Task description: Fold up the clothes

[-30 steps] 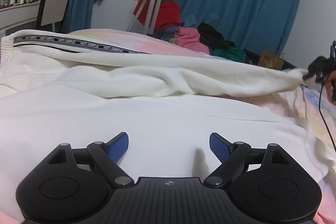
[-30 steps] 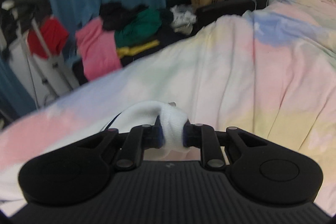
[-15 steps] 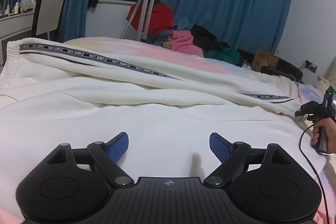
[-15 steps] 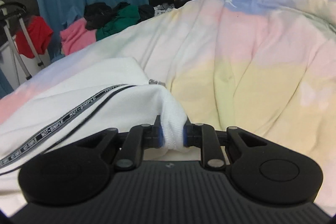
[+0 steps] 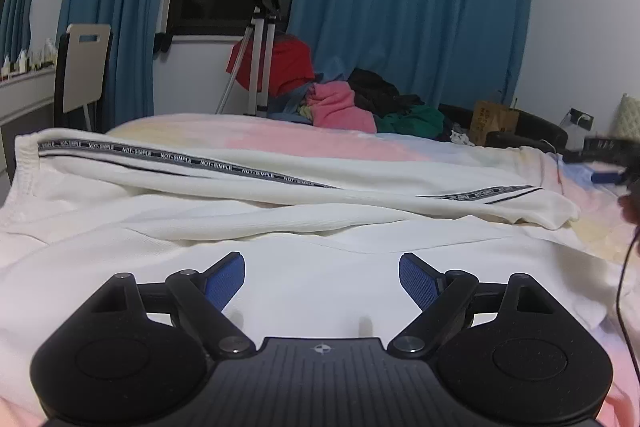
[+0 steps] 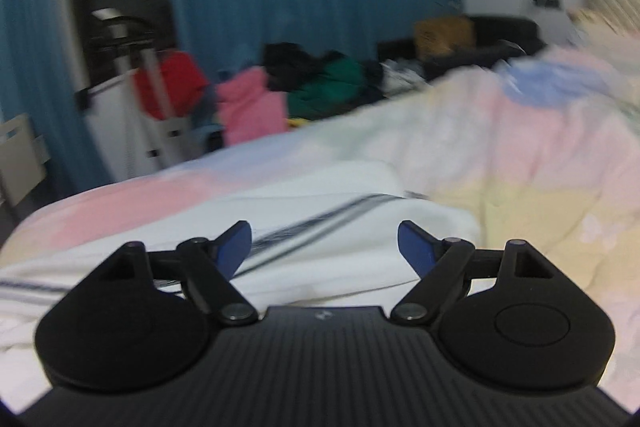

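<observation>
both wrist views: left claw [image 5: 322, 277] and right claw [image 6: 324, 247] spread over white trousers [image 5: 280, 187].

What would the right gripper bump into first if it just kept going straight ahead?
Probably the white trousers. The open right gripper points across their striped leg, lying just ahead on the pastel bedspread. The view is blurred, so depth is hard to judge.
</observation>
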Motion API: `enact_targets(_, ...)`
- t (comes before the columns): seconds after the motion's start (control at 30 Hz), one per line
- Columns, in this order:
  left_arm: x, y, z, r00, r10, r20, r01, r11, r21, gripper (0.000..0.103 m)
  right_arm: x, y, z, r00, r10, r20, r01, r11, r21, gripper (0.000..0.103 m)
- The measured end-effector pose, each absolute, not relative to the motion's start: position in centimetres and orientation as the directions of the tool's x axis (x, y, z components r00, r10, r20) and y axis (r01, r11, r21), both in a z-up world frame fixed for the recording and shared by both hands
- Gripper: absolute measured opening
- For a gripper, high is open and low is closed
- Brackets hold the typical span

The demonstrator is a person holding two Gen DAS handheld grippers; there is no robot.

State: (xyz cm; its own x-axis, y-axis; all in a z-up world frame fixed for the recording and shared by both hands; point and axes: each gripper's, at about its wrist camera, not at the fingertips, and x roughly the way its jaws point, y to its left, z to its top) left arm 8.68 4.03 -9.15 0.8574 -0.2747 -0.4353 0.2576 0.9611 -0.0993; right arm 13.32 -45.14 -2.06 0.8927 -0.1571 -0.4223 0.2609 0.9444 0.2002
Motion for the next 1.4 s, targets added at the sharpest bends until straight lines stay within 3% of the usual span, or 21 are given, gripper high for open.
enact_targets(0.37,4.0,4.4,-6.9,0.877,-0.25,-0.411,0.236,0.968,-0.085,0.086,3.2,-36.0,1.7,0.934,0.069,-0.35,0.016,0.972,0.233,0.082)
enact_targets(0.5,2.7,4.7,-6.5,0.878,-0.232,-0.419,0.218,0.972,-0.082,0.087,1.9,-35.0,0.3,0.907,0.07,-0.415,0.014,0.981,0.196,0.082)
enact_targets(0.87,3.4,7.4,-6.6,0.836,-0.103,-0.539,0.054,0.993,-0.106,0.091,0.9,-34.9,-0.1,0.903,0.018,-0.428,0.07,0.98,0.189,0.082)
enact_targets(1.2,3.2,22.0,-5.0,0.739,-0.009,-0.674,-0.335,0.863,-0.379,0.095,0.5,-38.4,-1.2,0.861,-0.111,-0.497,0.27,0.927,0.26,0.082)
enact_targets(1.4,3.7,30.1,-7.6,0.66,-0.1,-0.744,-0.529,0.642,-0.556,0.094,-0.7,-43.6,-2.3,0.851,-0.139,-0.507,0.4,0.796,0.454,0.082)
